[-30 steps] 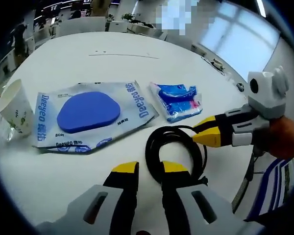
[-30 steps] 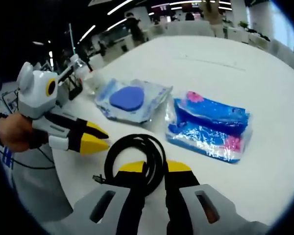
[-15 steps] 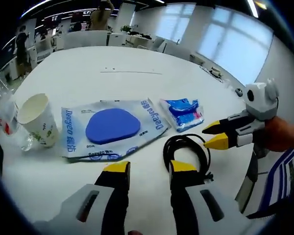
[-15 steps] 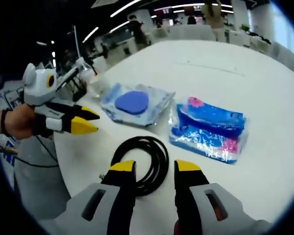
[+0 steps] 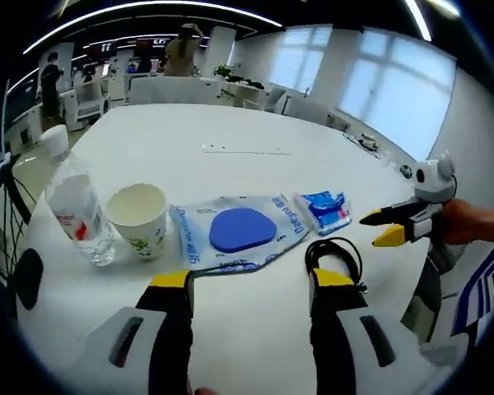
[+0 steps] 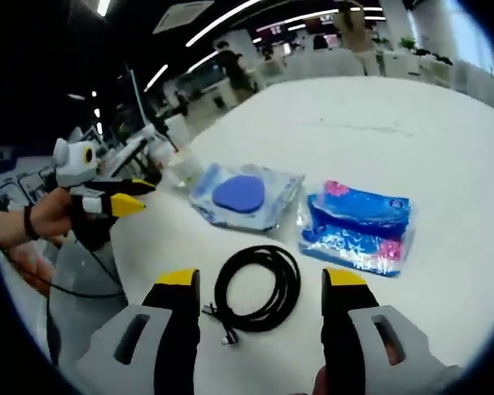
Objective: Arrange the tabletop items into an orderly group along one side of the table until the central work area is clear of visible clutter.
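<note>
- The cable (image 6: pixel 258 288) is black, wound into a flat oval coil on the white worktop (image 6: pixel 445 140). In the right gripper view the coil's long axis runs from near that view's own jaws up and away toward the wipes pack; its loose plug ends trail off the near end, toward the worktop edge.
- In the left gripper view the cable (image 5: pixel 333 252) shows as a small loop just past that view's right-hand jaw.
- Beyond the cable lies the pouch (image 6: pixel 249 195), a clear flat bag with a blue oval pad inside. In the left gripper view the pouch (image 5: pixel 235 234) shows blue lettering, and its long side runs across the view.
- Beside the pouch, on the side away from the cup, lies the wipes pack (image 6: pixel 361 225), blue and glossy with pink spots. It appears smaller in the left gripper view (image 5: pixel 325 210).
- The left gripper view adds a paper cup (image 5: pixel 138 219), upright and open, just beside the pouch, and a clear bottle (image 5: pixel 76 200) with a white cap, upright, next to the cup.
- The left gripper (image 5: pixel 251 284) has its jaws spread wide over bare worktop, short of the pouch, holding nothing. In the right gripper view it (image 6: pixel 136 197) is held in a hand off the worktop edge.
- The right gripper (image 6: pixel 261 281) has its jaws spread wide on either side of the cable, not touching it. In the left gripper view it (image 5: pixel 381 228) hangs beyond the wipes pack.
</note>
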{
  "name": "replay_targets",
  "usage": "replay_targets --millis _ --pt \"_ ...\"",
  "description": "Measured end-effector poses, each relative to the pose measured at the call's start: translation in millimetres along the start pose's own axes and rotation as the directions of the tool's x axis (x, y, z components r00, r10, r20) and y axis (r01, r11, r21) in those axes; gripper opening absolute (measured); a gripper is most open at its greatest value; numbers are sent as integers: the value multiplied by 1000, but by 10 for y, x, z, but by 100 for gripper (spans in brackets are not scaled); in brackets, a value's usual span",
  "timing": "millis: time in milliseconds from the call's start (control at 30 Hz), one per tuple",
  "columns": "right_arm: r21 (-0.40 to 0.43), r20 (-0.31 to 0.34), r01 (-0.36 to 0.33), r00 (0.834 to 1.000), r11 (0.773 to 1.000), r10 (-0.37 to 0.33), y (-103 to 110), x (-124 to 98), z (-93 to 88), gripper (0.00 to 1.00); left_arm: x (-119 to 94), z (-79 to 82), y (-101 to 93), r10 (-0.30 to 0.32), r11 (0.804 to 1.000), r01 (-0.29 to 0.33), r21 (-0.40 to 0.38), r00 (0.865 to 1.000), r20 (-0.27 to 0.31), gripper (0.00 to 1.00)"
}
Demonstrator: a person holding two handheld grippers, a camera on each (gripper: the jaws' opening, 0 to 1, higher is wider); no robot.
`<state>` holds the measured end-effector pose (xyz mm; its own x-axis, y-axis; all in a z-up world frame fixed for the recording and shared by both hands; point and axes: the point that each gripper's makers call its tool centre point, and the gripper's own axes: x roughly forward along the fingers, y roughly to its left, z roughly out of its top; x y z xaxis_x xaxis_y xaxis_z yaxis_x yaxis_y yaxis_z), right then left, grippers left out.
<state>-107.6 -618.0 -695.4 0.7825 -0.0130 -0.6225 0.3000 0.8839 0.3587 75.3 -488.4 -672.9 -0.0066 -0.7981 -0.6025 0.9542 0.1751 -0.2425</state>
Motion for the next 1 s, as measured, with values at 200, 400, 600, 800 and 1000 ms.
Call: replay_targets --millis 200,400,600,800,1000 --pt "-28 53 -10 999 1000 12 90 -154 77 71 -277 -54 141 7 999 -7 48 1000 1 66" --pt "-59 91 12 996 998 -7 168 -353 124 80 -565 -40 257 25 1000 -25 18 999 42 72" --pt "-55 128 37 991 998 -30 207 -541 88 85 -774 -51 354 40 999 -41 5 997 68 77" --pt "-27 157 49 987 998 -44 284 -687 -9 95 -916 -40 508 55 998 -53 -24 993 100 80" --pt "-17 173 76 982 997 -72 293 -767 -43 99 -971 -63 580 54 998 -51 -29 992 112 82"
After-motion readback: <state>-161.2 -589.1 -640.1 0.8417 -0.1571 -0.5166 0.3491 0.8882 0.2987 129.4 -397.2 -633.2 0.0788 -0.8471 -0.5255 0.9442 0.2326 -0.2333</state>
